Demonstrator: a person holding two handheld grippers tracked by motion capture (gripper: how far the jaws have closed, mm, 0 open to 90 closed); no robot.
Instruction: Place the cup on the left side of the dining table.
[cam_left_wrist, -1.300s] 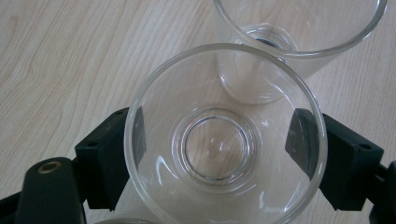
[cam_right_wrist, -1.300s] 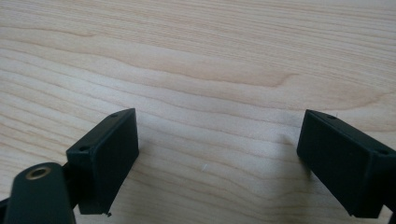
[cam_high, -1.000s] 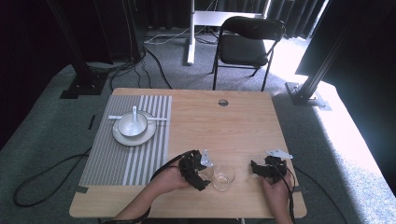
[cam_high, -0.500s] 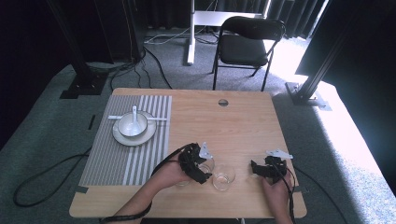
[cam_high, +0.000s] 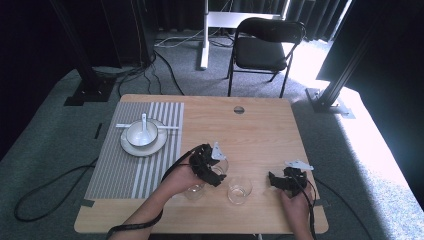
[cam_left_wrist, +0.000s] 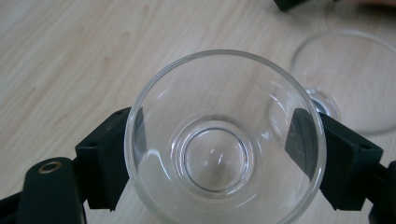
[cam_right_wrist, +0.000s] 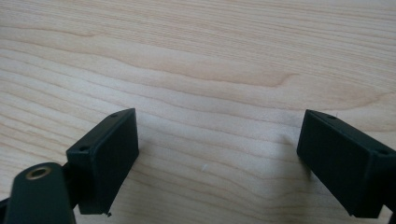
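Left gripper (cam_left_wrist: 215, 154) clamped on a clear glass cup (cam_left_wrist: 224, 140) near table centre, apparently mid-carry with a set-down due next, second glass (cam_high: 239, 189) at its four o'clock, empty right gripper (cam_high: 276, 181) spread wide at three o'clock.

We are seeing a clear glass cup (cam_left_wrist: 224, 140) sitting upright, mouth up and empty, between two black jaws pressing its sides, while a second clear glass (cam_high: 239, 190) is standing just to its right near the table's near edge.
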